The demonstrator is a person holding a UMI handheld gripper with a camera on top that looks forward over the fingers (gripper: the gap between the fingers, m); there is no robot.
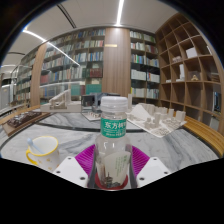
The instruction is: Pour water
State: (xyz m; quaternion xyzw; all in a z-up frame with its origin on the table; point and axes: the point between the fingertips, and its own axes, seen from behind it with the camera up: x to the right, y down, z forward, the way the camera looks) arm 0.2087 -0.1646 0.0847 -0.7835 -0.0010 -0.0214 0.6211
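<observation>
Bottle [113, 140] stands upright between the two fingers of the tongs [113, 165], a clear plastic one with a pale cap and a green label bearing white characters too small to read. Its base is cut off from sight behind the tongs' body, so whether it rests on the worktop [180, 145] or hangs in the grip is hard to tell. The pink pads [87, 157] sit tight against both sides of the bottle, pinching it. Water inside is difficult to make out through the clear wall.

Ahead and to the left of the tongs, a shallow cup [43, 147] with a pale rim sits on the marbled grey worktop; what it contains is unclear. Ahead to the right lies a cluster of white blocky models [155, 118], their shapes blurred together. Beyond them, tall wooden bookshelves [75, 62] packed with books line the far wall, and open cubby shelving [190, 65] runs along the right side. Strip lights [120, 12] cross the ceiling.
</observation>
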